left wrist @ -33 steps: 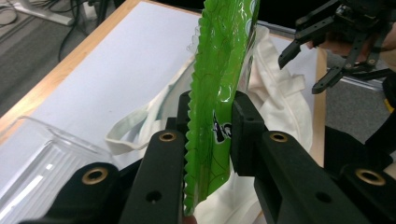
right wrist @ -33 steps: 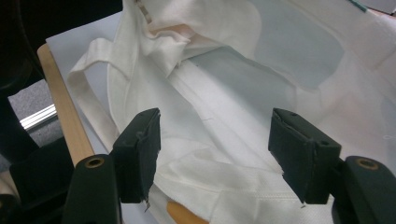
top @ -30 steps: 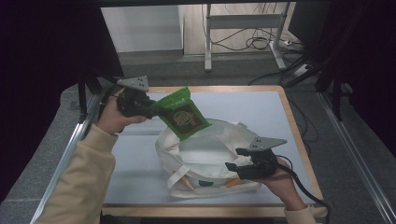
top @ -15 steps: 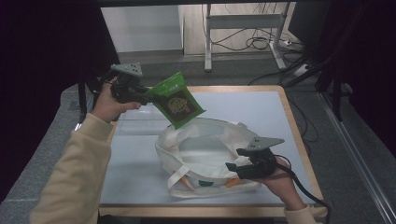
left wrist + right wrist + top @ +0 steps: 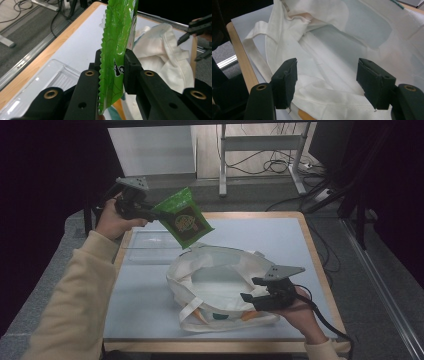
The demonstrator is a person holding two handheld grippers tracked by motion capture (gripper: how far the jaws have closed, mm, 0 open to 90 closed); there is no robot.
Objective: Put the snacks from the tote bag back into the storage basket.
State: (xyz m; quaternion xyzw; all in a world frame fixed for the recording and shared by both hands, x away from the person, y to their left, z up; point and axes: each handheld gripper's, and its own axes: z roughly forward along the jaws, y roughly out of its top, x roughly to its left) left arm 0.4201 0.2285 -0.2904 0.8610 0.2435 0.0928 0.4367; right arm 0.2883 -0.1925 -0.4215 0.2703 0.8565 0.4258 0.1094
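My left gripper (image 5: 155, 214) is shut on a green snack packet (image 5: 184, 217) and holds it in the air over the table's far left, above and beyond the white tote bag (image 5: 220, 285). In the left gripper view the pads press both faces of the packet (image 5: 118, 30), which stands on edge. The bag lies in the middle of the table with its mouth spread wide. At the bag's near right rim my right gripper (image 5: 249, 289) stands open. Its jaws straddle the bag's cloth (image 5: 332, 37) without pressing it.
A clear plastic tray (image 5: 150, 245) lies at the far left of the pale table mat (image 5: 280, 237), under the raised packet. A wooden rim (image 5: 320, 270) frames the table. Cables and a metal stand (image 5: 260, 165) are on the floor beyond.
My left gripper has carried the green packet up and to the far left, away from the bag's mouth. The right gripper and the bag have stayed put.
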